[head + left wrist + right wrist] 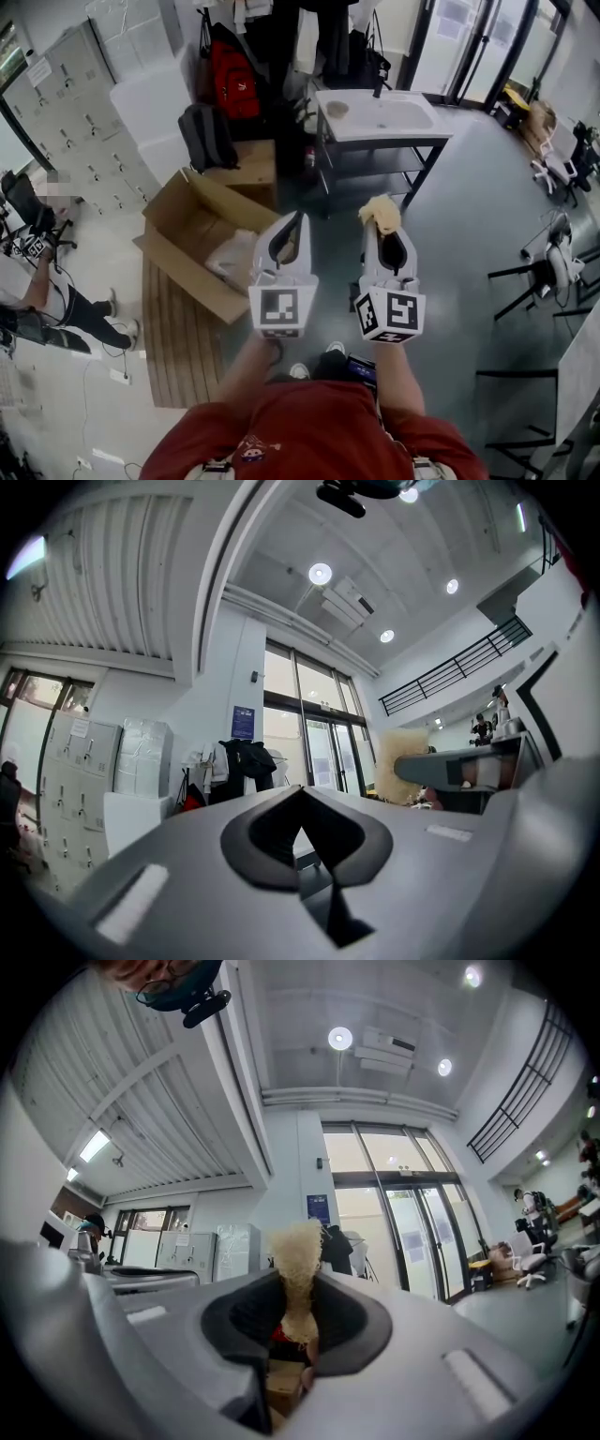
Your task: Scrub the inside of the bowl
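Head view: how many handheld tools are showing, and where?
2. The left tool is at centre left, shut with nothing in it. The right tool is beside it at centre right, shut on a yellowish scrub pad. No others appear hidden.

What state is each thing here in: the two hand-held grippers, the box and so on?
Left hand-held gripper: shut, nothing between its jaws.
Right hand-held gripper: shut on the scrubber.
Scrubber: pinched upright, its fibrous tip sticking out past the jaws.
Cardboard box: on the floor, flaps open.
White table: standing upright, away from both grippers.
Red backpack: hanging upright.
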Available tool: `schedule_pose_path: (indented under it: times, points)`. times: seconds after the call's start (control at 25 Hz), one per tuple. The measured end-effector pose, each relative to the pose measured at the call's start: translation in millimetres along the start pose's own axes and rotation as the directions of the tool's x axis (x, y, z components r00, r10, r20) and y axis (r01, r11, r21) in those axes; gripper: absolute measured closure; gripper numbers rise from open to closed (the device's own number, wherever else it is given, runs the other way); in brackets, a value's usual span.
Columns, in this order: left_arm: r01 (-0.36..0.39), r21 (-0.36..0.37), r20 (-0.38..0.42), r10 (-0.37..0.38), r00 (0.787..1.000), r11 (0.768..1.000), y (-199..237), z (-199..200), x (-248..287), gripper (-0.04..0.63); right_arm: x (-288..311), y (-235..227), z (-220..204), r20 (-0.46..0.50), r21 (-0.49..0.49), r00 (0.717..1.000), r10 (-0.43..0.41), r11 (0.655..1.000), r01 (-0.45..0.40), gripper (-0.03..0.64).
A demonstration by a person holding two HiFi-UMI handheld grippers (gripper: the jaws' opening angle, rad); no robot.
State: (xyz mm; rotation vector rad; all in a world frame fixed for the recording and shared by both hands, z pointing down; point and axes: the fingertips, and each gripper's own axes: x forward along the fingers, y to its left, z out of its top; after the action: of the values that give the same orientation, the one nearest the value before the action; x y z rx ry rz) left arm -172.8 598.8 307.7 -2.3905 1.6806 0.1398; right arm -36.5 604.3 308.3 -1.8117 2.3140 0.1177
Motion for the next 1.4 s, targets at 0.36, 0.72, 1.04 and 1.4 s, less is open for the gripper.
schedule_pose_path:
  times: [0.36,0.72,1.04,1.4]
  points:
    - [0.006,0.011,0.005,-0.006,1.000,1.000,13.0,-20.2,58.4,0.589,56.5,-21.4,-23.8,-0.012,0.014,1.000,0.001,1.000,-0.001,0.541]
    - [-0.029,0.020,-0.022,0.029,0.999,0.999,22.1,-36.1,142.1,0.589,138.3,-65.8,-42.6,-0.048,0.043,0.999,0.020,0.999,-0.018,0.541]
    - [-0.038,0.038,0.000,0.038,0.999,0.999,7.5,-40.0,226.0,0.589,199.4,-119.2,-44.8,-0.045,0.043,0.998,0.033,0.999,-0.031,0.541]
    - [-0.015,0.019,0.003,0.015,1.000,1.000,-21.5,-55.6,315.6,0.589,253.0,-191.5,-53.9,-0.049,0.037,0.999,0.025,0.999,-0.023,0.541]
